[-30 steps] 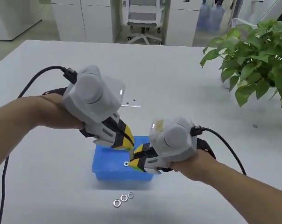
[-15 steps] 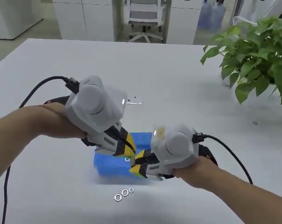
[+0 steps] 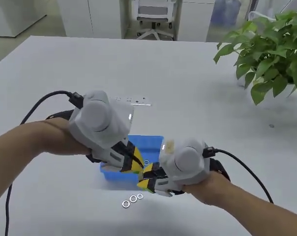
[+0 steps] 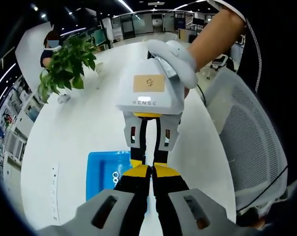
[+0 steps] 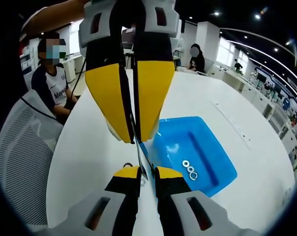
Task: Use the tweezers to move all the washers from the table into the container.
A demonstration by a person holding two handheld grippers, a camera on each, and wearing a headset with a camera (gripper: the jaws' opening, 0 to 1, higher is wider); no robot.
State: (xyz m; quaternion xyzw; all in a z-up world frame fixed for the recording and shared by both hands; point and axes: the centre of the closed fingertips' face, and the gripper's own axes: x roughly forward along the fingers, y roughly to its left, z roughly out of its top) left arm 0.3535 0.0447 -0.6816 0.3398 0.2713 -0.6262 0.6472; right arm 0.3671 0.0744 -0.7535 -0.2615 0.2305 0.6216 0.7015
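A blue container sits mid-table with three washers inside it, also seen as washers in the left gripper view. Three more washers lie in a row on the table just in front of it. My left gripper and right gripper meet tip to tip over the container's near edge. Thin metal tweezers run from between the left gripper's yellow pads into my right gripper. Both sets of jaws look shut on the tweezers.
A power strip lies on the white table beyond the container. A potted plant stands at the far right. An office chair is behind the table. Cables trail from both grippers.
The head camera has shifted. Both grippers have stayed tip to tip and sunk slightly toward the container's near edge. The washers have not moved.
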